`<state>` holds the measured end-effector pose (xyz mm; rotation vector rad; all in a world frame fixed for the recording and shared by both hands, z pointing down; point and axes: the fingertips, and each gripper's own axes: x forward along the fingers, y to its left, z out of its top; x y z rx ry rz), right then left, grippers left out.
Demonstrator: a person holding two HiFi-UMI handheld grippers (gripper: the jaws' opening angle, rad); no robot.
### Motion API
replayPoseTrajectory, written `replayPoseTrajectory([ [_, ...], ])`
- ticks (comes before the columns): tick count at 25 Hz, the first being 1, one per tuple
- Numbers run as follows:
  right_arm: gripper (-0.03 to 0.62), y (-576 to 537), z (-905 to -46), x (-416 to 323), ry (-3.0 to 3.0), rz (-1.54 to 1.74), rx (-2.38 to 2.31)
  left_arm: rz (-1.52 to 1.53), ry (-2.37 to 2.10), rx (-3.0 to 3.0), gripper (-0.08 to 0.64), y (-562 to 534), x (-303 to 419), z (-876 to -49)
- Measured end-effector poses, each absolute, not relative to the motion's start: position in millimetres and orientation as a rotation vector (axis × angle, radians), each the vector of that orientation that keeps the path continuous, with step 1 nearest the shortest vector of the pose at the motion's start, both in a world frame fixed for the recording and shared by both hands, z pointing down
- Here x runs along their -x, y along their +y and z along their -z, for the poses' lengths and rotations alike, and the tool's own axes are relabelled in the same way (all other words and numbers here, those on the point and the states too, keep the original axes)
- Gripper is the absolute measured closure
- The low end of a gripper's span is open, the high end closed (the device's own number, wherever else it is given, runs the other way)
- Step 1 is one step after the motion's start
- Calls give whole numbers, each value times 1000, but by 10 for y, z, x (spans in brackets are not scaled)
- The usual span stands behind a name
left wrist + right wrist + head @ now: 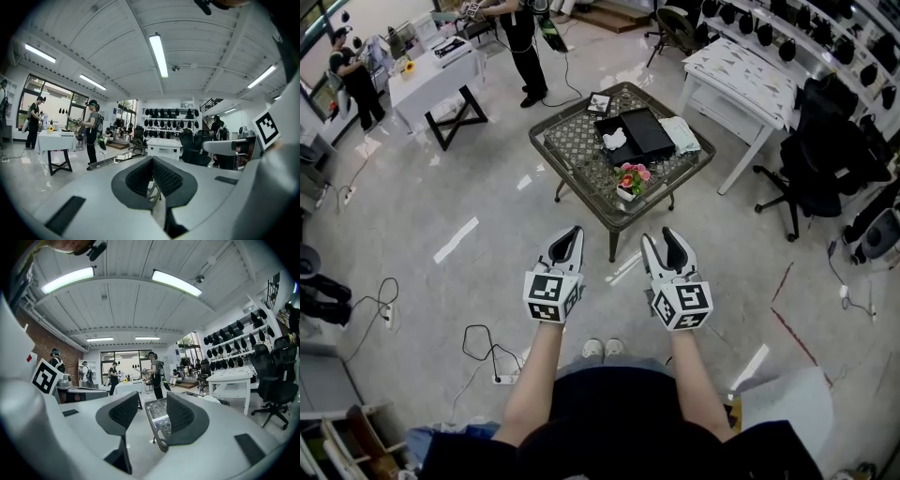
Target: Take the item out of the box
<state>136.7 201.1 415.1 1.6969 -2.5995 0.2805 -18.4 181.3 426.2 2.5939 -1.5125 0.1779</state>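
- Black box (636, 136) sits open on the lattice table (572, 141), well ahead of both grippers. The white item (614, 141) lies inside it at the box's left end. Nothing is held yet, so the whole approach is still exposed to error.
- Right gripper (659, 239): jaws spread wide, nothing between them, only the table far off in its view. It's ready to grab, but the item looks small and lumpy, so a wide closure could catch the box wall with it.
- Left gripper (572, 234): jaws clenched together on nothing. If it is meant to steady the box, it has to open or press flat first. Otherwise, I'd guess the box rides up with the item.
- Flower pot (630, 180) stands at the table's near edge, between the person and the box. A low reach straight in could clip it and tip it over. Come in high or from the side.
- White packet (680, 134) lies just beside the box on its right, and a framed picture (599, 103) stands behind it. A sweep past the box could drag either one off.
- Floor cable (483, 352) loops near the feet on the left, so it's a trip or snag risk when stepping forward.
- Can't tell from here how the item is seated in the box. If it's wedged in a moulded insert, a pull straight up may slip off.
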Motion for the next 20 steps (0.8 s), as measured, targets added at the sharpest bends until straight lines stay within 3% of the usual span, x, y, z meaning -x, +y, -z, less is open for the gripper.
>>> replayPoseTrajectory([
  [20,411,1623,-4200,-1524,-2672,-292,-1623,-159,-1650,-2507,540,1704,213,-4331],
])
